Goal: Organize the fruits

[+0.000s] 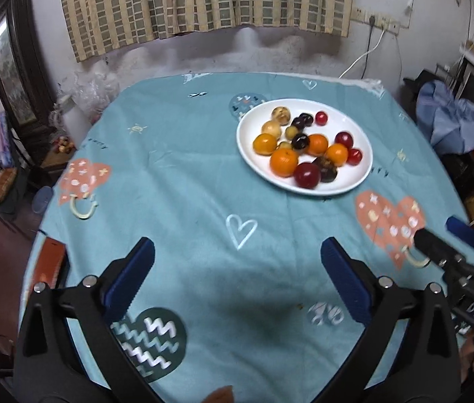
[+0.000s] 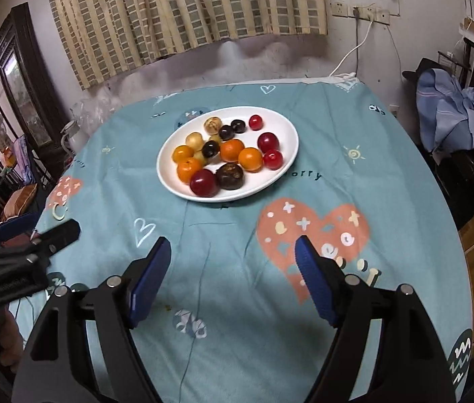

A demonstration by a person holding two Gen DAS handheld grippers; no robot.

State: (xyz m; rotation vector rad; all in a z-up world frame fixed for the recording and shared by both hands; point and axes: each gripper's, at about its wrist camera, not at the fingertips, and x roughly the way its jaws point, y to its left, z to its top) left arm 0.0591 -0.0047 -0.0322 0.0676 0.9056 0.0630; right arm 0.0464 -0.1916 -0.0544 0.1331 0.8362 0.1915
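A cluttered, dimly lit room behind a teal-clothed table.

The table (image 2: 388,154) wears a teal cloth printed with hearts; behind it a checked beige-and-grey curtain (image 2: 183,10) hangs over a stained white wall (image 2: 270,57). Wall sockets (image 2: 361,11) sit to the right, a white cable (image 2: 354,50) trailing down from them. A dark carved wooden cabinet (image 2: 22,80) stands at left, and crumpled blue cloth (image 2: 452,110) is heaped at right. Reddish floor (image 1: 5,241) shows at lower left.
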